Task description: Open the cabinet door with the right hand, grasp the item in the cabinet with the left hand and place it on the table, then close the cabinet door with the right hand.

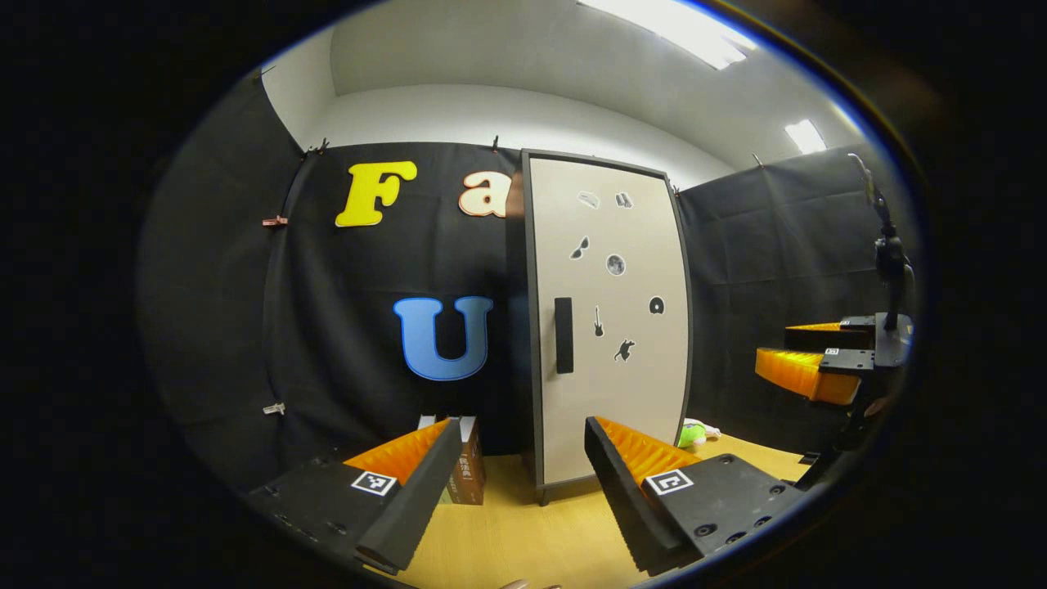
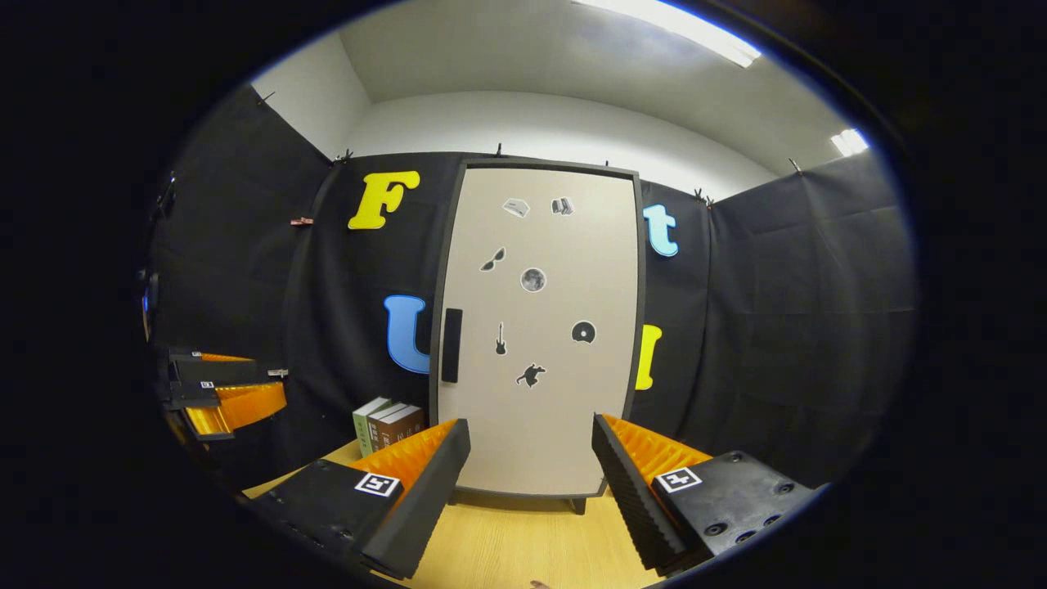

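Cabinet door (image 2: 536, 327) sits closed (handle (image 2: 451, 345) untouched), both tools (image 1: 515, 483) (image 2: 532, 491) open, perhaps well short of it.

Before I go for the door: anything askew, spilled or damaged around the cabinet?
Nothing stands out. The cabinet door is shut and sits square, its handle intact. The books stand upright to its left on the table. A small green thing lies by the cabinet's right side, too small to identify.

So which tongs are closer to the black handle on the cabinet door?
Hard to say; probably the right tongs. They face the door straight on, with the handle up and to their left. The left tongs hang back off to the door's left side.
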`<state>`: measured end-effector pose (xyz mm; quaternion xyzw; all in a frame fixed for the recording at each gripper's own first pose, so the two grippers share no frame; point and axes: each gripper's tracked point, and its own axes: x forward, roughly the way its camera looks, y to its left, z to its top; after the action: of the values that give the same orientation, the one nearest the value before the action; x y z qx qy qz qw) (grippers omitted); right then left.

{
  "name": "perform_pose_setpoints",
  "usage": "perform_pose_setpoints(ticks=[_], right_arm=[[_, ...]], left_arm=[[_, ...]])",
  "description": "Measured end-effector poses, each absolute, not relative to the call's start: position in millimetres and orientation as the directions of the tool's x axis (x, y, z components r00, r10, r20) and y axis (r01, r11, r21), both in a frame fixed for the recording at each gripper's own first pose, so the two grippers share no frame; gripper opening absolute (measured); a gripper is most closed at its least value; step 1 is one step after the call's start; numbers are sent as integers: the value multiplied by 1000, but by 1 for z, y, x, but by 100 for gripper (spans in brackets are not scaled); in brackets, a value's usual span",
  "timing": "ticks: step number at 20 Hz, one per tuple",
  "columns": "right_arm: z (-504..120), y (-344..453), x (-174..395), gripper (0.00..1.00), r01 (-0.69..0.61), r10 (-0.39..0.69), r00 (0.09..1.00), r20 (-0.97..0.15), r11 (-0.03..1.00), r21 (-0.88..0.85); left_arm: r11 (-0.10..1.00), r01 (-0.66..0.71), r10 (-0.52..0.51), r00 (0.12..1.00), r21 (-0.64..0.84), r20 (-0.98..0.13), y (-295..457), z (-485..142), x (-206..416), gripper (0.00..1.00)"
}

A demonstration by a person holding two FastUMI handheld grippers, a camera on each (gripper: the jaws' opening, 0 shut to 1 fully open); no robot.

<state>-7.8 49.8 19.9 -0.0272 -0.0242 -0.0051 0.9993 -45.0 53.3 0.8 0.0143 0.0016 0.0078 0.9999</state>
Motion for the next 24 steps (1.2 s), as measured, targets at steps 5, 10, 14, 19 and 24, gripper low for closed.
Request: perform_pose_setpoints(ticks=[5,10,14,19,24], right_arm=[[26,74,4,97,-17,22,998,66,997,-80],[22,92,43,97,-62,69,995,67,993,-99],[18,109,87,97,-130,137,988,67,987,-100],[10,136,145,97,-197,201,978,58,978,-70],[5,162,198,97,-188,192,979,75,981,-57]], left_arm=[[999,-46,47,999,27,-24,79,-11,-55,95],[993,-114,115,993,43,-22,103,-11,-54,95],[983,-179,180,983,39,-25,116,-12,-41,95],[967,-252,254,966,46,-47,133,-19,-24,95],[951,-299,305,950,80,-69,148,-22,-28,94]])
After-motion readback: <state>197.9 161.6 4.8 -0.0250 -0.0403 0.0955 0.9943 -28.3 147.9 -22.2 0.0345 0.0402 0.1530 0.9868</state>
